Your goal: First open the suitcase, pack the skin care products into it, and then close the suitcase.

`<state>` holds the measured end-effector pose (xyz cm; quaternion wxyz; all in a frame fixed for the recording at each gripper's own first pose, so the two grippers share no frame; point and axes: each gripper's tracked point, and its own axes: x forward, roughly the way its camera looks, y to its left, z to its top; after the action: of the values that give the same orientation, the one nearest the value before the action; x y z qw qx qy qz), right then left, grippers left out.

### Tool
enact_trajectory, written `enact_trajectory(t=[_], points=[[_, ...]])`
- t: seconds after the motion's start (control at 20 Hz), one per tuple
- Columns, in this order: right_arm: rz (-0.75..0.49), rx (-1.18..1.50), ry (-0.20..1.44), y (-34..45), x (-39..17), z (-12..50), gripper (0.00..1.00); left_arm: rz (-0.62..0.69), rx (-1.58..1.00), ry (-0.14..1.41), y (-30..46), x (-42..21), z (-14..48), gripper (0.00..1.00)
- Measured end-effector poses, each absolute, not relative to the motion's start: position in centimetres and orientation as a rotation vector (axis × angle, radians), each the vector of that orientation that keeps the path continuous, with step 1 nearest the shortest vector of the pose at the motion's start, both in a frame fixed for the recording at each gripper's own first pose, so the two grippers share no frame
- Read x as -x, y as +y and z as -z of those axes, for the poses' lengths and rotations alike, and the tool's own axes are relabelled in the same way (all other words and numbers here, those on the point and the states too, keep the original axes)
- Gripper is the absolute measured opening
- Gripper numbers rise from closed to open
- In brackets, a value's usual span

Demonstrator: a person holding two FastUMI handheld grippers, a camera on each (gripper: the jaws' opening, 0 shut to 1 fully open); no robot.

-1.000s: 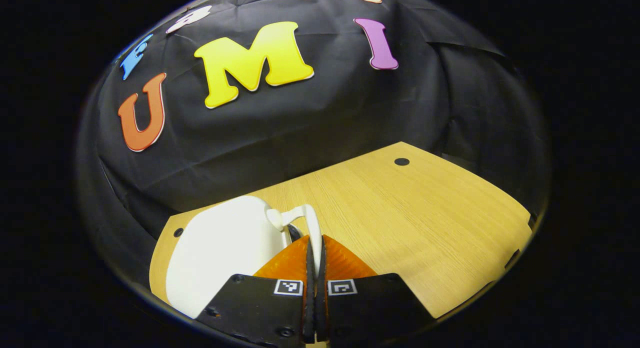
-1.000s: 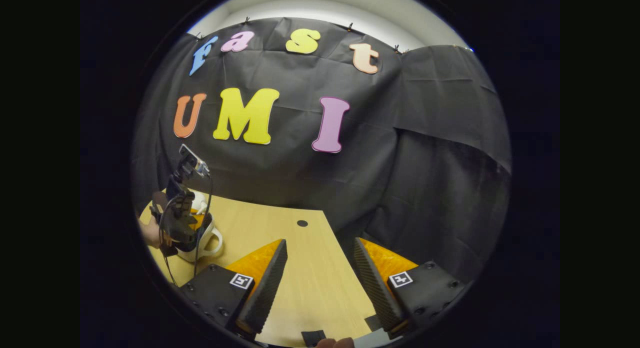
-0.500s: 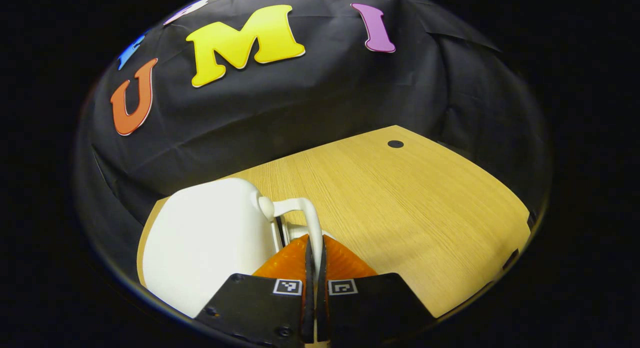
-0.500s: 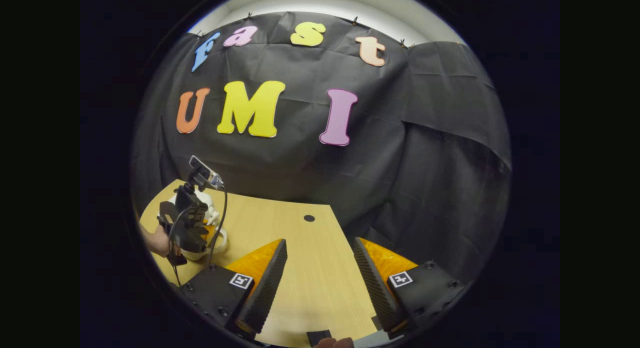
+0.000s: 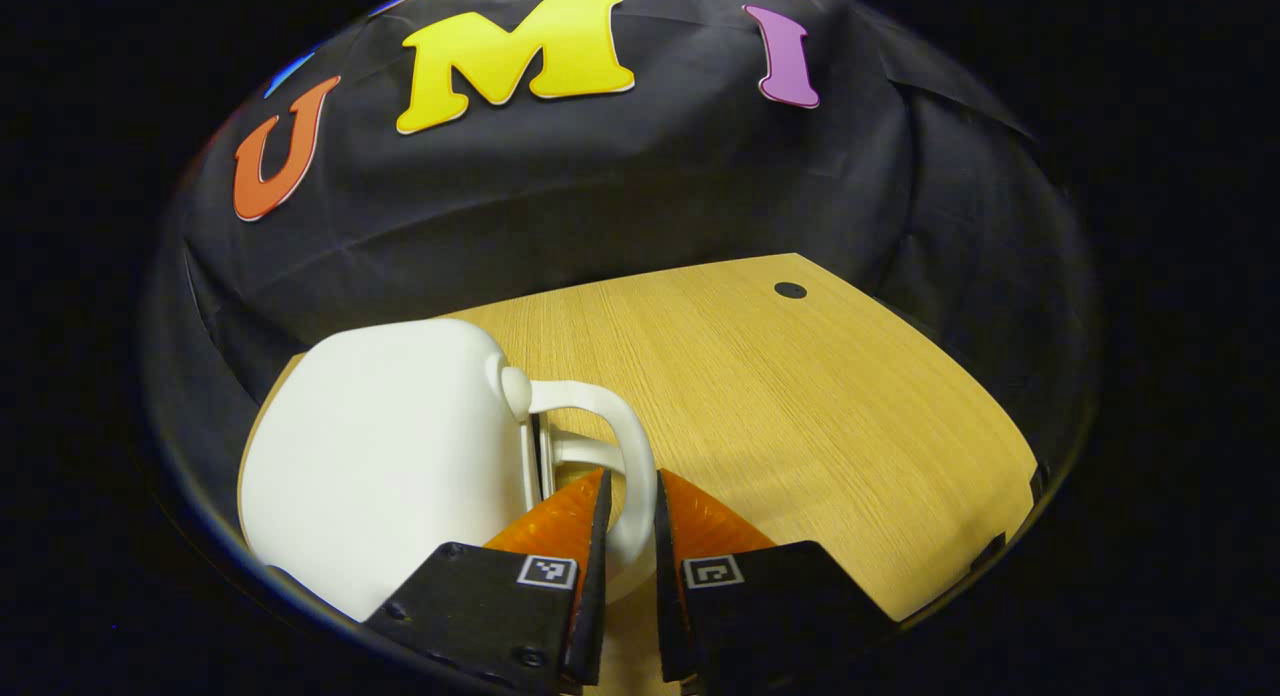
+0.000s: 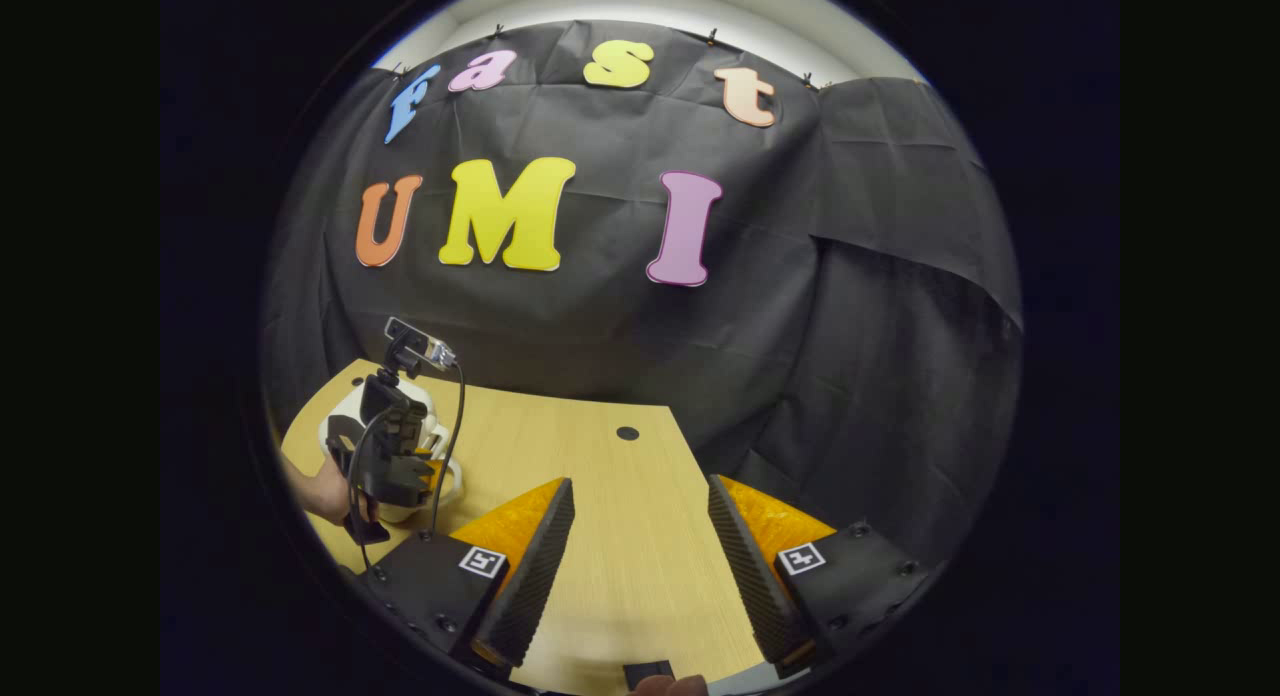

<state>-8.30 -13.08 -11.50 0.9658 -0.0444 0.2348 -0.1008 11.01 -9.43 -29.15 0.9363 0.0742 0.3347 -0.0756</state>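
My left gripper (image 5: 630, 476) sits low at the small white hard-shell suitcase (image 5: 390, 456), a rounded case with a curved white handle (image 5: 625, 436) on its side. The suitcase is closed and rests on the light wooden table (image 5: 800, 406), close to the table's left edge and not far from the back edge where the black cloth wall hangs. My two left fingers (image 5: 575, 511) stand a little apart with the loop of the handle running down between them. The handle takes up most of the gap, but I cannot tell whether both fingers press on it or only lie beside it.

In the right gripper view, my right gripper (image 6: 640, 486) hovers over the bare middle of the table (image 6: 600, 576), near its front edge, with its fingers spread wide and nothing between them. Off to the left in that view I see the left gripper (image 6: 400, 461) with its camera mount and black cable, held by a hand (image 6: 322, 488) at the table's left edge, its tips down at the suitcase (image 6: 342, 424). A small dark round hole (image 6: 627, 433) marks the table toward the back right corner, well apart from the suitcase; it also appears in the left gripper view (image 5: 790, 290).
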Motion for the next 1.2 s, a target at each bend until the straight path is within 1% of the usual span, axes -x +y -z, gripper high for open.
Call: enact_trajectory(t=[0.05,0.15,0.2,0.3,0.35,0.4,0.45,0.5,0.65,0.85,1.05,1.2], points=[[0.199,0.089,0.475,-13.0,8.4,11.5,0.8,0.163,-0.155,0.69,-9.8,-10.9,29.1,0.28],[0.193,0.087,0.471,-12.9,8.4,11.5,0.8,0.195,-0.13,0.683,-10.7,-10.3,29.0,0.37],[0.189,0.086,0.468,-12.7,8.3,11.4,0.8,0.206,-0.121,0.679,-11.0,-10.0,28.7,0.49],[0.18,0.082,0.46,-12.5,8.2,11.2,0.8,0.193,-0.121,0.661,-11.0,-9.6,27.8,0.83],[0.171,0.079,0.459,-12.3,8.0,11.4,0.8,0.186,-0.121,0.647,-10.9,-9.3,27.2,0.92],[0.161,0.079,0.458,-12.0,7.7,11.4,0.8,0.176,-0.119,0.631,-10.8,-9.0,26.4,0.94],[0.149,0.077,0.453,-11.7,7.5,11.2,0.8,0.171,-0.113,0.621,-10.6,-8.5,25.6,1.0],[0.141,0.077,0.446,-11.3,7.2,11.1,0.8,0.165,-0.107,0.606,-10.3,-8.2,24.8,0.95],[0.1,0.063,0.402,-9.5,5.5,10.0,0.8,0.12,-0.067,0.542,-8.8,-7.3,21.3,0.95],[0.02,0.055,0.311,-5.7,2.6,7.6,0.8,0.046,0.002,0.416,-5.4,-5.9,14.5,0.95],[-0.071,0.03,0.223,-0.3,0.1,5.0,0.79,-0.026,0.002,0.223,-2.2,-4.8,6.2,0.94],[-0.104,-0.01,0.168,3.2,-1.1,3.2,0.8,-0.061,-0.008,0.107,-0.2,-3.5,1.9,0.94]])
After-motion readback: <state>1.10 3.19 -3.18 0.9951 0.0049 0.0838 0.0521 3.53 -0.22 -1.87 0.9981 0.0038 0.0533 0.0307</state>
